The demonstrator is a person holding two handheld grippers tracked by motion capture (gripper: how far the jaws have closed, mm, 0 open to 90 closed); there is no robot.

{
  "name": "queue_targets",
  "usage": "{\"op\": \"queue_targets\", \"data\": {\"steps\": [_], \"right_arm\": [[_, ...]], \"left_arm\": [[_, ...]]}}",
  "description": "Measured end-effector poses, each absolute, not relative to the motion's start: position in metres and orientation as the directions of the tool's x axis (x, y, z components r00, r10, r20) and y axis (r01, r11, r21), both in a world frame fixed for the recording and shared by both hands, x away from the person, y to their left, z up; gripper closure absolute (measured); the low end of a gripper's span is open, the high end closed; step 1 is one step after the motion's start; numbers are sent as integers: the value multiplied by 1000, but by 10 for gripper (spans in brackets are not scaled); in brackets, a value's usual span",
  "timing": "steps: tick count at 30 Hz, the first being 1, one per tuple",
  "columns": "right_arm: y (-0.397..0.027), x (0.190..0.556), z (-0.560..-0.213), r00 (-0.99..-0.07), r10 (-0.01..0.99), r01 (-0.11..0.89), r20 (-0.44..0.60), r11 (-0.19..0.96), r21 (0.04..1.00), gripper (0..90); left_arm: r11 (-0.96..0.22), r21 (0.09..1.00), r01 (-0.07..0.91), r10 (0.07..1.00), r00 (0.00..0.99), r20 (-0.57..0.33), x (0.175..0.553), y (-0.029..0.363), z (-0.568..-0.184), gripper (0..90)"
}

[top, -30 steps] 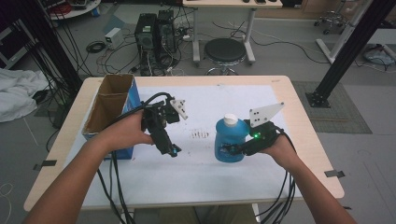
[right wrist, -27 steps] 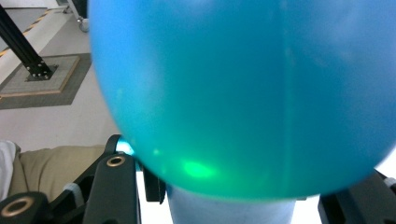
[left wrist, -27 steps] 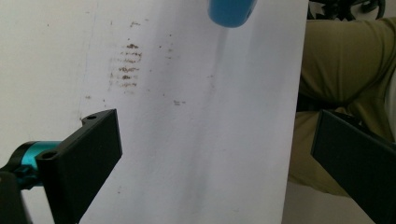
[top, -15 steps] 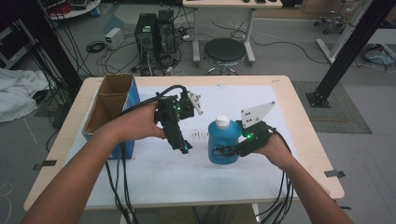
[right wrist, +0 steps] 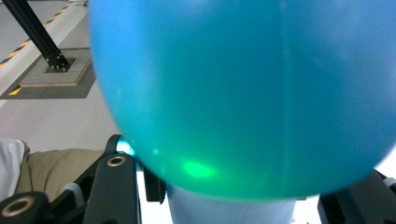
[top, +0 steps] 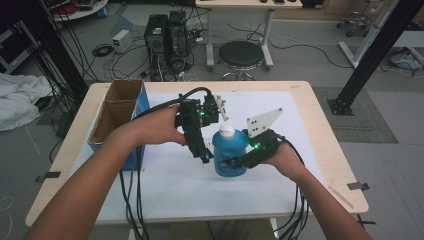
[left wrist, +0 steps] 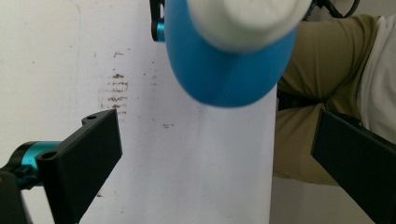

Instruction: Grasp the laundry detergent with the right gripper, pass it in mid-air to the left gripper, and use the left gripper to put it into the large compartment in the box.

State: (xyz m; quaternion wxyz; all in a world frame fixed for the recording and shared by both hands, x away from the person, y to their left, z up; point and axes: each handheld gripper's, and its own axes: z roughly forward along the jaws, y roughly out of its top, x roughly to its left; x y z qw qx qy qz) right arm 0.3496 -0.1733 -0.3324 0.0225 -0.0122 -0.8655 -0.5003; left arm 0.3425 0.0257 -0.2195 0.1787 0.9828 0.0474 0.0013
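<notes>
Right gripper (top: 231,163) clamped on blue bottle (top: 229,156), from its 4 o'clock. Left gripper (top: 205,158) jaws wide open, empty, at bottle's 9 o'clock.

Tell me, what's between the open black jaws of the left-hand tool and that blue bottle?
Nothing. In the left gripper view, bare white table cover separates the left gripper from the blue bottle and its white cap.
</notes>
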Motion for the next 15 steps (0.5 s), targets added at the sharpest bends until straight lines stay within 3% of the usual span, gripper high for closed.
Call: {"op": "queue_targets", "data": {"steps": [15], "right_arm": [[-160, 350, -334, -998, -19, 42, 59, 505, 862, 448]], "left_arm": [[-942, 330, 61, 59, 998, -19, 343, 8, -214, 19]]}}
